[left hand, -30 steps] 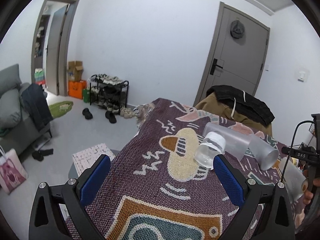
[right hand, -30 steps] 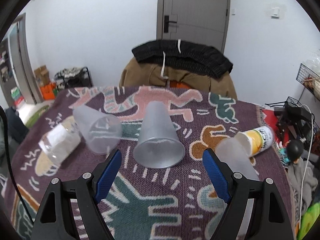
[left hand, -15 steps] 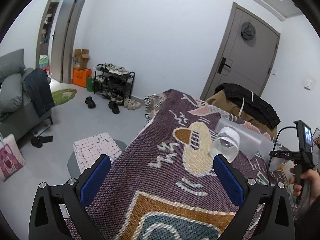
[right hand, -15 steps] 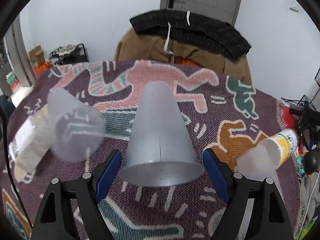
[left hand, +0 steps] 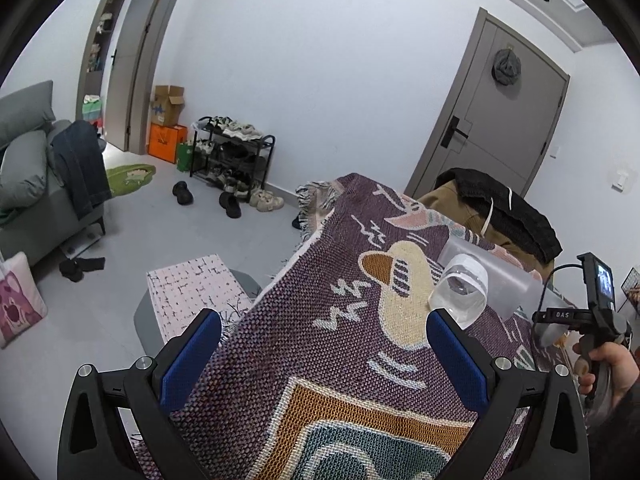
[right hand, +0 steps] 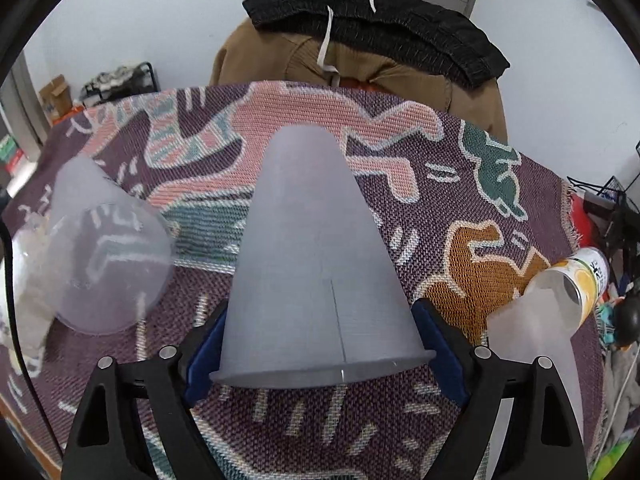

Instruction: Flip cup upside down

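A frosted grey plastic cup (right hand: 316, 264) lies on its side on the patterned cloth (right hand: 400, 128), mouth toward the camera. My right gripper (right hand: 320, 364) has its blue pads on both sides of the cup near its rim; the jaws are still wide and I cannot tell whether they press it. A second frosted cup (right hand: 108, 252) lies to its left. My left gripper (left hand: 320, 356) is open and empty above the cloth's left edge (left hand: 280, 280). The second cup (left hand: 492, 280) also shows in the left wrist view.
A clear jar (left hand: 460, 292) lies beside the left cup. Another frosted cup (right hand: 536, 340) and a yellow can (right hand: 588, 280) lie at the right. A chair with coats (right hand: 360, 40) stands behind the table. The floor, a stool (left hand: 192, 292) and a shoe rack (left hand: 232, 152) are at the left.
My right gripper has moved forward around the middle cup, which now fills the gap between the pads. The left gripper has drifted back and left, still open.
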{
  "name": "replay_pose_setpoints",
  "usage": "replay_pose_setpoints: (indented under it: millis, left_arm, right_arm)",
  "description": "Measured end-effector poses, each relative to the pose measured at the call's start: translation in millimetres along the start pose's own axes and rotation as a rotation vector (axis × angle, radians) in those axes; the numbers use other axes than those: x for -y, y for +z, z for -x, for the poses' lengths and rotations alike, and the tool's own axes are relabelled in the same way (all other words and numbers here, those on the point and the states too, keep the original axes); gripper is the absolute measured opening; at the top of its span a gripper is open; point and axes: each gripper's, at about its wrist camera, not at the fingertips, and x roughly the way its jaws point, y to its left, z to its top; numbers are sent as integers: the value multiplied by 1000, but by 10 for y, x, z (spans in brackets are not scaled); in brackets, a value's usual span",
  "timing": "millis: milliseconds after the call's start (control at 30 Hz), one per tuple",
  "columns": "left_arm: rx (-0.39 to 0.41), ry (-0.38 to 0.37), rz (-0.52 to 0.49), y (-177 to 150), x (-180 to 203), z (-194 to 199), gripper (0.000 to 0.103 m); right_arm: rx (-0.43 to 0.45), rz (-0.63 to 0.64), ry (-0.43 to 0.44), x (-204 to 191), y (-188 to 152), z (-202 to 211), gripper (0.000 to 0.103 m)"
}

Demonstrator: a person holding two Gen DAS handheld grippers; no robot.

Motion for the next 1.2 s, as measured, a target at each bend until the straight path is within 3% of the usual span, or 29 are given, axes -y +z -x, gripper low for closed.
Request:
replay_pose_setpoints:
  millis: [333,733,1067,1200]
  left_arm:
    - [6,-23,10,2,-11,76,103]
    - [15,-40,4,6,48,161,103]
    - [13,-63,-32,-28,169,270,103]
    - [-4,-87,-51,-83,247,325,103]
  right_arm:
    - [77,58,45,-132,-168,401,82]
    - [202,-12,131,-13,-491,987,81]
    - [335,-77,238,-22,-1104,1764,81]
    - [345,-79,286,-99,-1403,1935,81]
